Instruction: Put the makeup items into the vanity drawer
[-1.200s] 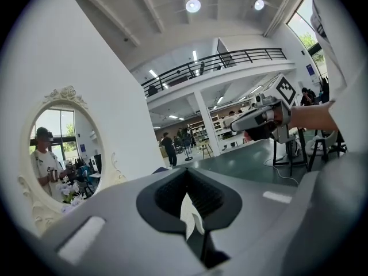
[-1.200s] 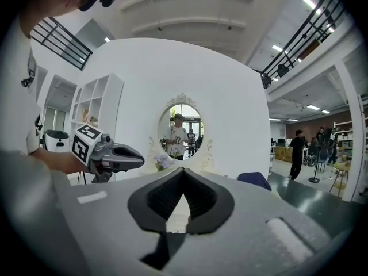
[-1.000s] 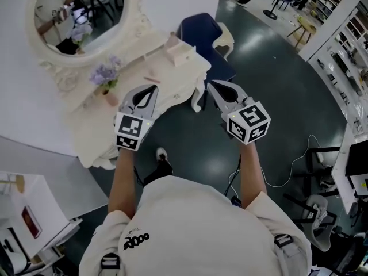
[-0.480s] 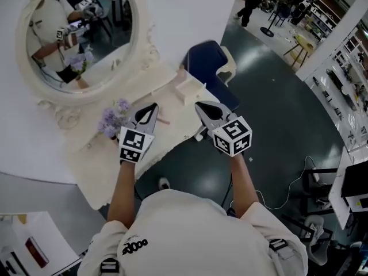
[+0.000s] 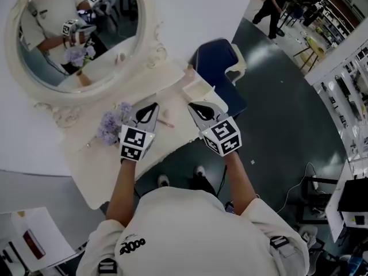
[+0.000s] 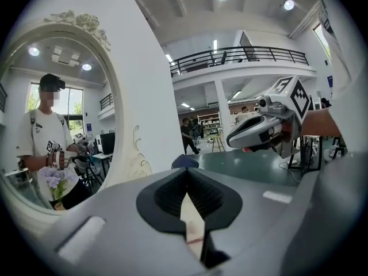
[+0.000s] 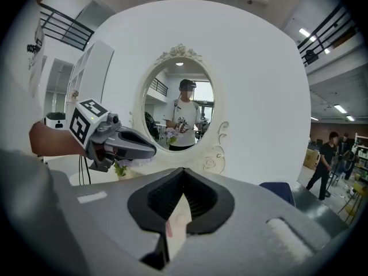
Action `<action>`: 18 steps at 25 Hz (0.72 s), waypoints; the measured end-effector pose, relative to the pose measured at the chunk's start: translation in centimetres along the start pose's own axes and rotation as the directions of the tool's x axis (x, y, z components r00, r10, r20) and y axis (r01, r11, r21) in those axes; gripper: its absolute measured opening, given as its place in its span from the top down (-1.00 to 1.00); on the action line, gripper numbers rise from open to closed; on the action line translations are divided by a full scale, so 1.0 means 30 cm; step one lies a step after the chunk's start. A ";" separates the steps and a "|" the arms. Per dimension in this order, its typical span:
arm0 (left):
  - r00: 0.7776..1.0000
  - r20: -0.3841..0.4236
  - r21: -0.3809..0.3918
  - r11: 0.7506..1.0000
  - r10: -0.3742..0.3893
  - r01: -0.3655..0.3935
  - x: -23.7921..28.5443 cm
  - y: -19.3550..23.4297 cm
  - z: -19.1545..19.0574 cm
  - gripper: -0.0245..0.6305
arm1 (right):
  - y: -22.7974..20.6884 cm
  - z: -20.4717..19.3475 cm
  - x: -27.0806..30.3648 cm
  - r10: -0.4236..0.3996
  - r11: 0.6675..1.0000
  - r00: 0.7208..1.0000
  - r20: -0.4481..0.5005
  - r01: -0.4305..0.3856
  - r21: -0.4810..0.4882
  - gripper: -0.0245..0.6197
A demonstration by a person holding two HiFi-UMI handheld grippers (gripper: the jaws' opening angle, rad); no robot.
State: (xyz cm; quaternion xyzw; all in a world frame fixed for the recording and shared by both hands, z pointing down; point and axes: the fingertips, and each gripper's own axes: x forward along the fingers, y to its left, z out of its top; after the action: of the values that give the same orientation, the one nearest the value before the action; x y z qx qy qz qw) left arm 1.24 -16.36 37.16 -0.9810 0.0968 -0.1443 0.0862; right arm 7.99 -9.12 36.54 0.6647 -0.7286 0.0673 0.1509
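A cream vanity table stands under an oval mirror. On its top lies a thin pink makeup stick, between my two grippers. My left gripper hovers over the tabletop beside the purple flowers, jaws shut and empty. My right gripper hangs over the table's right end, near a small cream box, also shut with nothing in it. In the left gripper view the jaws meet at the tips. The same shows in the right gripper view. No drawer front is visible.
A blue chair stands just past the table's right end. Dark floor spreads to the right, with a cable on it. A person walks at the far back. A white stand sits at the lower left.
The view has closed in on the vanity. Both grippers, earlier over the table's front edge and the floor, now hang over the tabletop; the right one has shifted left.
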 end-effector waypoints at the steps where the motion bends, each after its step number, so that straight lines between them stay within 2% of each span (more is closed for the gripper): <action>1: 1.000 -0.011 -0.006 1.000 0.010 -0.010 0.013 0.001 -0.010 0.87 | -0.015 -0.013 0.019 0.009 1.000 1.000 -0.011 -0.009 -0.008 0.91; 5: 0.996 -0.057 -0.050 0.996 0.069 -0.072 0.058 0.008 -0.056 0.87 | -0.085 -0.071 0.097 0.057 0.998 0.997 -0.059 -0.059 -0.037 0.91; 8: 0.983 -0.118 -0.105 0.982 0.142 -0.155 0.055 0.004 -0.122 0.87 | -0.095 -0.153 0.164 0.154 0.986 0.981 -0.114 -0.160 -0.043 0.91; 12: 0.955 -0.187 -0.153 0.953 0.231 -0.261 0.050 0.003 -0.205 0.87 | -0.088 -0.265 0.260 0.283 0.954 0.941 -0.184 -0.295 -0.043 0.73; 18: 0.907 -0.280 -0.220 0.899 0.313 -0.378 0.019 -0.017 -0.335 0.87 | -0.046 -0.435 0.381 0.409 0.904 0.871 -0.272 -0.427 -0.009 0.62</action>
State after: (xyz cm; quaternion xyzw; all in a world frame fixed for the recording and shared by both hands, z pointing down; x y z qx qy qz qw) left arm -1.15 -17.42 46.90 -0.9258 0.2990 -0.2285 -0.0358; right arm 10.24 -16.22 52.29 0.4707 -0.8303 0.1611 0.2513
